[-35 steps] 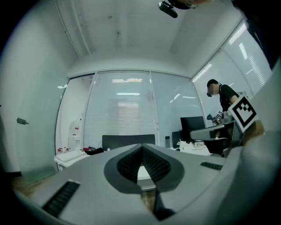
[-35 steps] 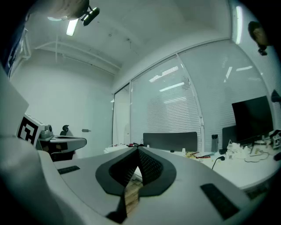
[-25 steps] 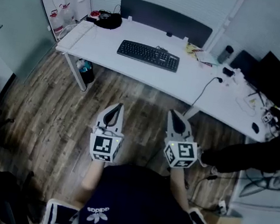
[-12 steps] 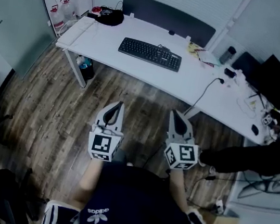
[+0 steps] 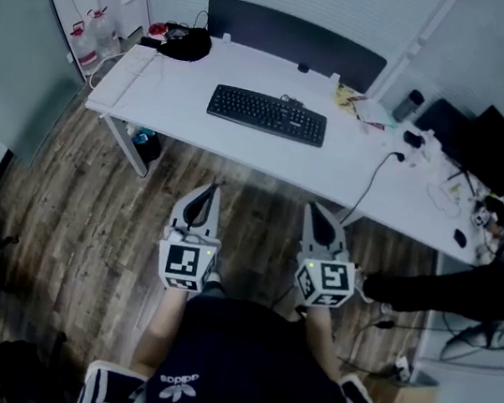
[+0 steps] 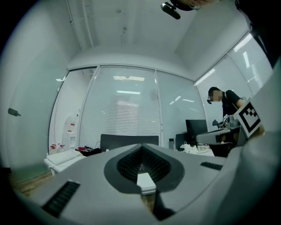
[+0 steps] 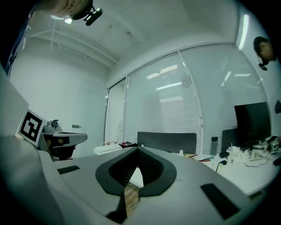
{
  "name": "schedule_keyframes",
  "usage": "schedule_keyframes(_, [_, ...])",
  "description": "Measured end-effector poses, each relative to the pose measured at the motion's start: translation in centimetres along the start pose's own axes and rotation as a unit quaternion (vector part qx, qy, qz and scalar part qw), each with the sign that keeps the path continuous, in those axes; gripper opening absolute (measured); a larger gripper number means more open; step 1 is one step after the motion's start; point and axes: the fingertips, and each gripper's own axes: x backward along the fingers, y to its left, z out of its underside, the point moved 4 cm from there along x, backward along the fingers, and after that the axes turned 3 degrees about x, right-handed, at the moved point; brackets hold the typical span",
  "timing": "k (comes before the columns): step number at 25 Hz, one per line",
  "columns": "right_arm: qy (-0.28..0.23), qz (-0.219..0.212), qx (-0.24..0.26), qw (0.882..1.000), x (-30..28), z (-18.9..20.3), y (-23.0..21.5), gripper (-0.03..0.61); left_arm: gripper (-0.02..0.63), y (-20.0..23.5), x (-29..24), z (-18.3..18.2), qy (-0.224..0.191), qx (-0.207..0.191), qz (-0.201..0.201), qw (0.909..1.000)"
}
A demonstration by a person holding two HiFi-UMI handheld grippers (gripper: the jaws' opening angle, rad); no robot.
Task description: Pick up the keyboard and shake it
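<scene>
A black keyboard [image 5: 267, 114] lies flat near the middle of the long white desk [image 5: 196, 135] in the head view. My left gripper [image 5: 211, 189] and right gripper [image 5: 314, 209] are held level over the wooden floor, short of the desk's front edge, both pointing toward it. Both are shut with nothing between the jaws. In the left gripper view the shut left gripper [image 6: 141, 147] fills the lower frame, and in the right gripper view the shut right gripper [image 7: 138, 151] does the same; the keyboard is hidden behind them there.
A dark divider panel [image 5: 295, 39] stands along the desk's back edge. A black bag [image 5: 184, 43] sits at the desk's left end, a cable [image 5: 370, 172] and clutter at its right. Another person [image 5: 467, 282] sits at the right near a monitor [image 5: 501, 139].
The view and both grippers have advanced toward the desk; the keyboard now sits closer and more centred. Both grippers stay shut.
</scene>
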Motion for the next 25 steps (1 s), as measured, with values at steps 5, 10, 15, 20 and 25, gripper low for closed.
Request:
schedule_keyframes(5, [0.007, 0.019, -0.004, 1.0, -4.4, -0.6, 0.5, 0.003, -0.003, 3.4, -3.6, -0.5, 0.007, -0.009, 0.02, 0.9997])
schedule_keyframes(10, [0.01, 0.026, -0.013, 1.0, -7.1, -0.5, 1.0, 0.003, -0.003, 6.1, -6.0, 0.2, 0.014, -0.017, 0.029, 0.9993])
schedule_keyframes(15, [0.012, 0.039, -0.027, 0.999, -8.3, -0.1, 1.0, 0.003, -0.003, 7.4, -6.8, 0.7, 0.027, -0.007, 0.033, 0.9991])
schedule_keyframes(20, [0.015, 0.04, -0.034, 0.998, -9.9, 0.4, 0.8, 0.003, -0.003, 8.8, -7.9, 0.8, 0.033, -0.003, 0.025, 0.9991])
schedule_keyframes(25, [0.017, 0.042, -0.041, 0.998, -12.1, 0.7, -0.5, 0.003, -0.003, 9.7, -9.9, 0.8, 0.035, -0.018, 0.029, 0.9988])
